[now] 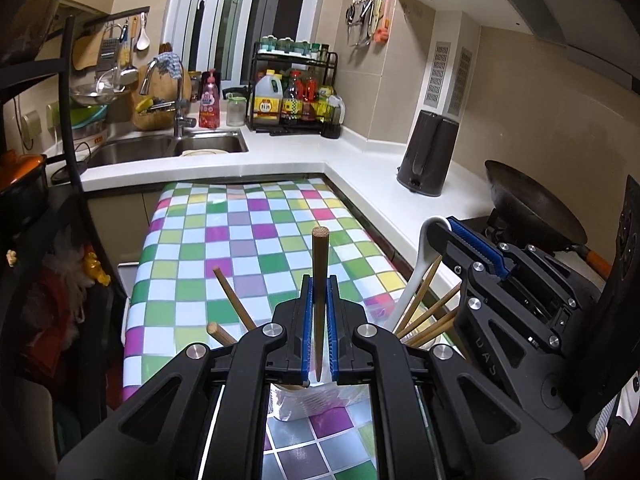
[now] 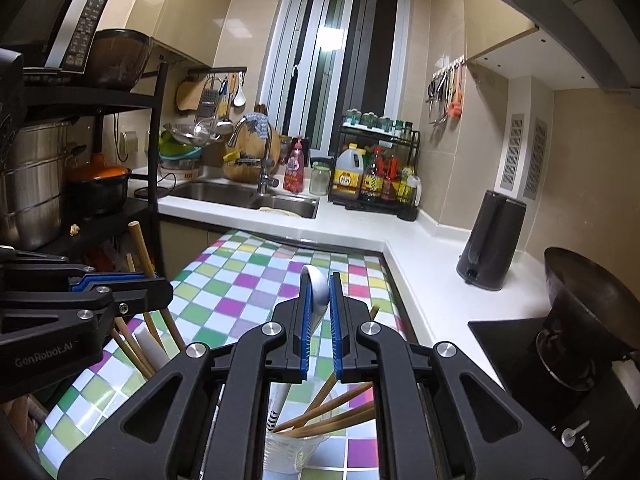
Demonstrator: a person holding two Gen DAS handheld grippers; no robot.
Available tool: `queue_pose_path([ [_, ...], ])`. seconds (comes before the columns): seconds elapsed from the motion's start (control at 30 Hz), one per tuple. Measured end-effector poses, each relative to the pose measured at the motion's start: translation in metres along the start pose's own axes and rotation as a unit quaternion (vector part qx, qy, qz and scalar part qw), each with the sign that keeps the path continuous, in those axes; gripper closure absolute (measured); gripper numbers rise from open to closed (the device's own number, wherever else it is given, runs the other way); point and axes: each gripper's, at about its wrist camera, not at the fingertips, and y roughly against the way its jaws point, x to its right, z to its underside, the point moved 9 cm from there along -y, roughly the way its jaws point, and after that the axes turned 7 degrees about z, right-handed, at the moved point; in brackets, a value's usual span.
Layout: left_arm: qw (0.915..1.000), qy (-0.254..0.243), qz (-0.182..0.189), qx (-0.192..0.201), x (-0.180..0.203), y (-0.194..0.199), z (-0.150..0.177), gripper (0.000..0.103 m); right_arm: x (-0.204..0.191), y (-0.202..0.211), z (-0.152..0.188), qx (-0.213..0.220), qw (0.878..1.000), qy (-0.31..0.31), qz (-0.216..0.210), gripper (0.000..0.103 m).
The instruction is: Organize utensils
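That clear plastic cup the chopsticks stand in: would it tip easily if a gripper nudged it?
Probably yes. The clear cup looks thin-walled and light, and the chopsticks lean out well past its rim on one side, so the load sits high and off-centre. The glossy checked tablecloth may let it slide before it tips.

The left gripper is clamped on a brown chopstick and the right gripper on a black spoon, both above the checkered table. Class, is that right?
One detail is wrong: the spoon is white, not black, as the right wrist view shows. The left gripper does clamp a brown chopstick, the right gripper the spoon, above the checkered table.
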Motion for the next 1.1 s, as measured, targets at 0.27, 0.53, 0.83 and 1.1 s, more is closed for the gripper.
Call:
queue_pose_path([
  [0.27,0.9995,-0.004,-0.023,0.024,0.006,0.027,-0.006,0.061,0.012,0.017,0.001,-0.008,1.000,-0.023,0.004,0.066],
  [0.53,0.9979,-0.009,-0.042,0.049,0.019,0.079,0.004,0.042,0.034,0.074,-0.006,0.000,0.998,-0.065,-0.003,0.040],
  [0.83,0.9946,0.035,-0.072,0.066,0.013,0.101,0.104,0.015,0.043,0.134,0.059,-0.005,0.998,-0.063,-0.009,0.006],
  [1.1,0.9914,0.005,-0.110,0.071,0.017,0.082,0.135,0.015,0.064,0.121,0.135,-0.026,0.996,-0.090,0.012,0.006],
])
